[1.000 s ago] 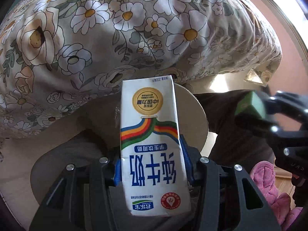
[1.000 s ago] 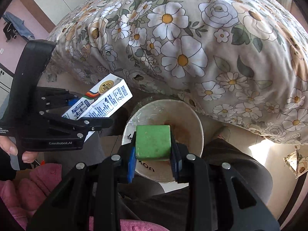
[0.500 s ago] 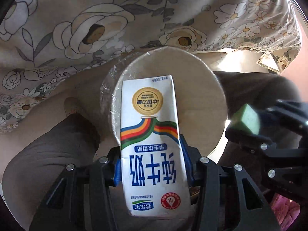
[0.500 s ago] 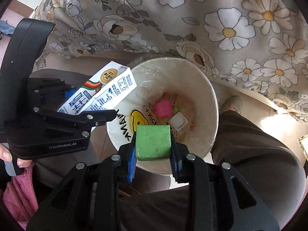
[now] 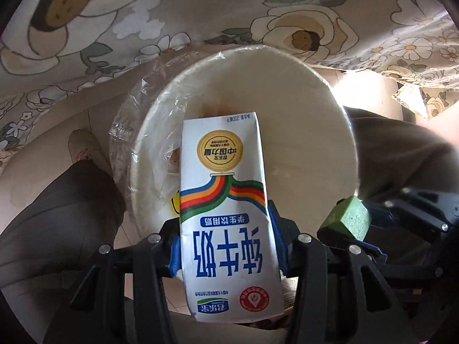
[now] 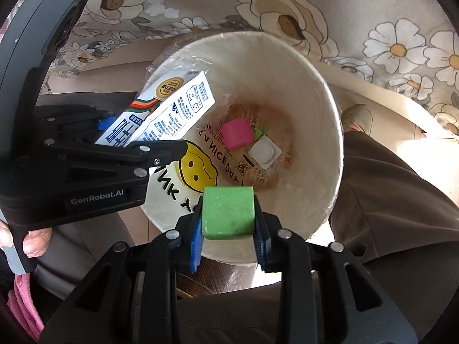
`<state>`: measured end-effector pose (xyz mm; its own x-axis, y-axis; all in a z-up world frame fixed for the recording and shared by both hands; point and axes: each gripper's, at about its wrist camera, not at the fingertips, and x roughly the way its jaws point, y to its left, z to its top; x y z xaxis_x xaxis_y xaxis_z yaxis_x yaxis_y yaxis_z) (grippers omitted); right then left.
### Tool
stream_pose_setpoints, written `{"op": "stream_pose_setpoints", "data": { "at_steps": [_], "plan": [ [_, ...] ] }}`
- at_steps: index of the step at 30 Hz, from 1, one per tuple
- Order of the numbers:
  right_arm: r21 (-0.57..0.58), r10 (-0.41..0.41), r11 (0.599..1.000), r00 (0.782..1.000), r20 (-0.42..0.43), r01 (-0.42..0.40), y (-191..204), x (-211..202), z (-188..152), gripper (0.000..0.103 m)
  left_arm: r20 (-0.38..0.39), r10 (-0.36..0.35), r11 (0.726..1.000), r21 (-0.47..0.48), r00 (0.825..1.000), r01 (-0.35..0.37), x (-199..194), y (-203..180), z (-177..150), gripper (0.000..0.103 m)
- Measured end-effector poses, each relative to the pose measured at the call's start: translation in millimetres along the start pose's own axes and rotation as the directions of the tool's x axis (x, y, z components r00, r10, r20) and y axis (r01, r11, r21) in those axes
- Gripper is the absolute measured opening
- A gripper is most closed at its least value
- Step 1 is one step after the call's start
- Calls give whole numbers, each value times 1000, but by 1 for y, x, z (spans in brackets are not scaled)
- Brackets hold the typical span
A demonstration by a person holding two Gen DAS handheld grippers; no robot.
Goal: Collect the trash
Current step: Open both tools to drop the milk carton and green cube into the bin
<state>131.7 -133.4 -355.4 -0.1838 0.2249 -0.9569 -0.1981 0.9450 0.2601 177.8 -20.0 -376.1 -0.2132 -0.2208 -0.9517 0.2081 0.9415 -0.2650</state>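
Observation:
My left gripper [image 5: 225, 250] is shut on a white milk carton [image 5: 226, 215] and holds its top end over the mouth of a white paper bin [image 5: 301, 132]. In the right wrist view the carton [image 6: 172, 109] pokes over the bin's left rim [image 6: 324, 86]. My right gripper [image 6: 228, 229] is shut on a green cube [image 6: 228, 212] just above the bin's near rim. The cube also shows in the left wrist view [image 5: 345, 219]. Inside the bin lie a pink block [image 6: 237, 132], a white square piece [image 6: 264, 152] and a wrapper.
A floral quilt [image 6: 344, 14] hangs right behind the bin. The person's legs in dark trousers [image 6: 396, 195] flank the bin on both sides. A clear plastic liner [image 5: 129, 132] wraps the bin's rim. Pink cloth [image 6: 25, 309] lies at the lower left.
Both grippers have moved closer to the bin. The carton's top now reaches over the bin's rim, and the green cube sits right at the near rim.

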Motion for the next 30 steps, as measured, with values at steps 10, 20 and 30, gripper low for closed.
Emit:
{"op": "stream_pose_setpoints", "data": {
  "at_steps": [10,20,30],
  "plan": [
    [58,16,998,994,-107,-9,-8,41,19,31,-72,5,999,-44,997,-8,32,5,12,51],
    [112,48,993,985,-165,-30,-17,59,22,31,-89,87,996,-19,992,-89,48,-8,16,51],
    [134,17,991,992,-126,0,-19,57,25,58,-77,72,997,-30,994,-75,46,-16,16,69]
  ]
}}
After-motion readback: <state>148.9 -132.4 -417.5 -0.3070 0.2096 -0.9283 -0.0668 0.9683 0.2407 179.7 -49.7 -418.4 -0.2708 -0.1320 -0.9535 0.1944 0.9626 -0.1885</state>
